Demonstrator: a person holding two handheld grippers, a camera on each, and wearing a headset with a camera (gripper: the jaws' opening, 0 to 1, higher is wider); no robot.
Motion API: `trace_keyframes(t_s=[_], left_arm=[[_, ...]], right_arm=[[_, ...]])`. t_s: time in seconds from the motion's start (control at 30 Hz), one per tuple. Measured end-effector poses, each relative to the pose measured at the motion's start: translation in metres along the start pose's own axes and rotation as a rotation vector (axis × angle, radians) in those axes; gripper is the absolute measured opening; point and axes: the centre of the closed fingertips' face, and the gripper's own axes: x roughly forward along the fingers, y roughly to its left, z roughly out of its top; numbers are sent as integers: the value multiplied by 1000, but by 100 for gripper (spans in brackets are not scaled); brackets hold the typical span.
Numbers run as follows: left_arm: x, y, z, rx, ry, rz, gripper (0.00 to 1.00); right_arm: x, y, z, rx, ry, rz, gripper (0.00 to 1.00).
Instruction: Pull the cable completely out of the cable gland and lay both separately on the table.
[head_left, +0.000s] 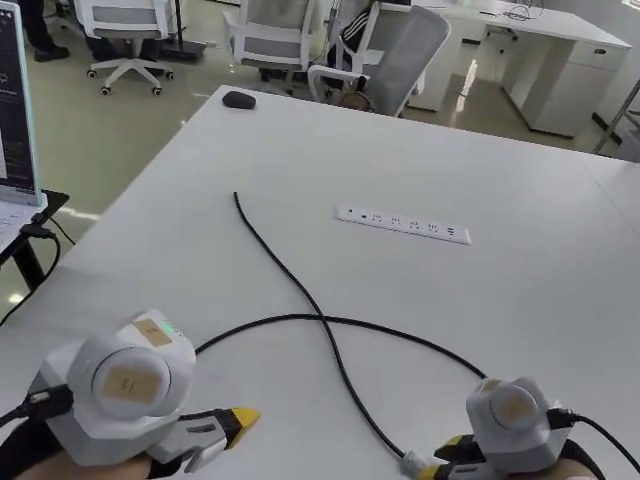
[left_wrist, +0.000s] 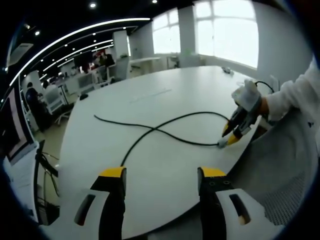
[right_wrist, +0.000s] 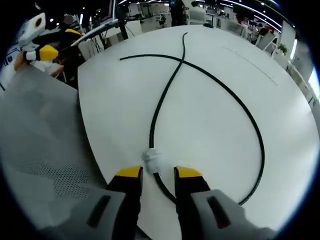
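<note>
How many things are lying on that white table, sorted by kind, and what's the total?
Long black cable: 1
Small white plastic cable gland, threaded on the cable: 1
White power strip: 1
Black computer mouse: 1
Total: 4
</note>
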Motion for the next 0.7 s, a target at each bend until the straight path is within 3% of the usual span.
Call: trace_keyframes(t_s=[0.13, 0.17, 0.2, 0.4, 0.6, 0.7], left_arm=[[0, 0, -1, 1, 4, 3, 58], [0, 1, -1, 2, 5, 4, 58], [0, 1, -1, 2, 6, 5, 58], [1, -2, -2, 15, 11, -3, 58], [1, -5, -2, 30, 14, -17, 58], [1, -10, -1, 55, 12, -35, 57]], right_arm=[[6, 3, -2, -47, 19, 6, 17], [6, 0, 2, -77, 3, -10, 14], [6, 0, -2, -82, 22, -11, 13], [3, 4, 3, -154, 13, -12, 13], [-23, 20, 30, -274, -30, 18, 12], [-36, 31, 47, -315, -84, 35, 12]])
